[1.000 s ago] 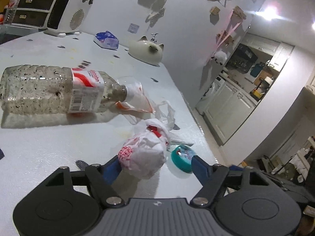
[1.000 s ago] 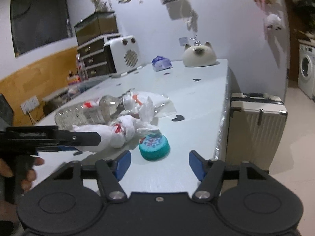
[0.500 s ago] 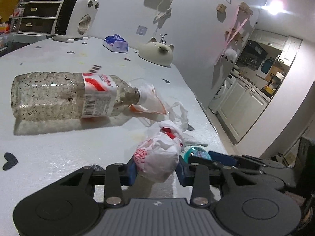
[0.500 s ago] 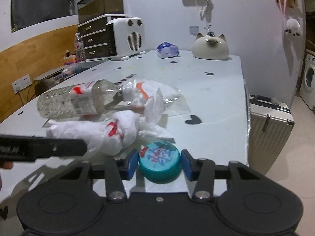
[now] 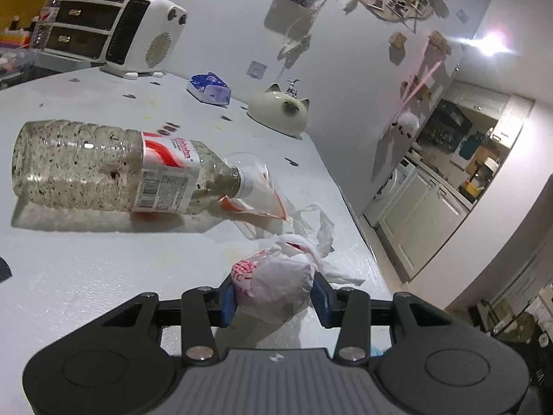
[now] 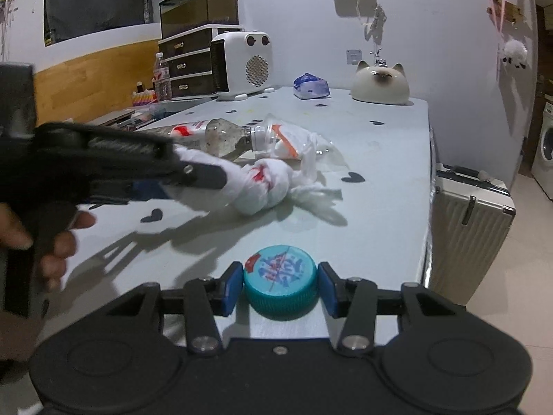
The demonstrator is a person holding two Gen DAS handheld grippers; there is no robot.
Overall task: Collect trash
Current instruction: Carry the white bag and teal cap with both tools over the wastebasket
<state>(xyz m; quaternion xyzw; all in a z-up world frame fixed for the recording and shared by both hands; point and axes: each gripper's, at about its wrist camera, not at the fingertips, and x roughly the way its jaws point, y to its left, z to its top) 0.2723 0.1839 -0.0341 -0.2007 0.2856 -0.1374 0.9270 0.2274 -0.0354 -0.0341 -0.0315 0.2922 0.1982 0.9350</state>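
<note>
A knotted white plastic bag with red print (image 5: 276,276) lies on the pale table (image 5: 86,259). My left gripper (image 5: 275,294) has both blue pads against the bag's sides, and its jaws are opening slightly. In the right wrist view the same bag (image 6: 266,186) sticks out past the left gripper's fingers (image 6: 204,174). My right gripper (image 6: 279,288) is shut on a teal bottle cap (image 6: 280,273) near the table's front edge. A dirty clear bottle (image 5: 103,169) lies on its side behind, its neck on a clear zip bag (image 5: 255,190).
At the back stand a white fan heater (image 5: 145,38), a blue tissue pack (image 5: 209,93), a cat-shaped ceramic (image 5: 278,112) and dark drawers (image 5: 86,24). A ribbed suitcase (image 6: 470,235) stands by the table's right edge. A person's hand (image 6: 52,238) holds the left gripper.
Both grippers went from open to closed, the left on the knotted bag and the right on the teal cap. The right gripper then drew the cap away from the bag.
</note>
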